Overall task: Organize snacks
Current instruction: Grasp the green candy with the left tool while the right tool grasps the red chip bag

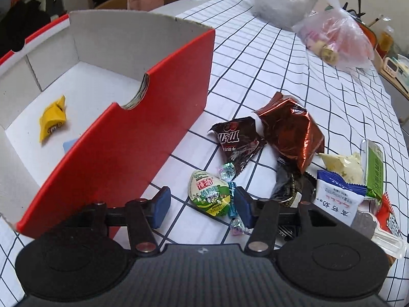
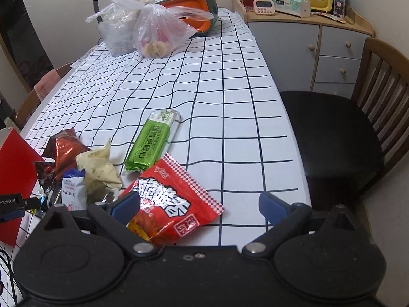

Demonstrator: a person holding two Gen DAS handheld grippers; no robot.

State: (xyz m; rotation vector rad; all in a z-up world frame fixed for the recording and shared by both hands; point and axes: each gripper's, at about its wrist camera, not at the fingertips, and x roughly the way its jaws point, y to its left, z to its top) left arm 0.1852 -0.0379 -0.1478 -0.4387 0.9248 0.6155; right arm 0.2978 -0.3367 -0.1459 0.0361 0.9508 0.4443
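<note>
A red cardboard box [image 1: 122, 138] with a white inside stands at left on the checked cloth; a yellow snack packet [image 1: 52, 119] lies in it. My left gripper [image 1: 202, 206] is open just above the cloth, its blue pads either side of a green-and-white snack pouch [image 1: 211, 195]. Small wrapped candies [image 1: 227, 171] lie beside the pouch. Behind are a dark chocolate packet [image 1: 236, 140] and a shiny brown foil bag [image 1: 291, 133]. My right gripper [image 2: 199, 208] is open over a red snack bag [image 2: 171, 202]. A green bar packet [image 2: 150, 143] lies beyond.
A blue-and-white packet [image 1: 337, 197] and a cream wrapper [image 2: 99, 171] lie in the pile. Plastic bags [image 2: 156, 29] and an orange-lined container [image 2: 194, 10] sit at the table's far end. A black-seated wooden chair [image 2: 332, 133] and a cabinet [image 2: 314, 51] stand to the right.
</note>
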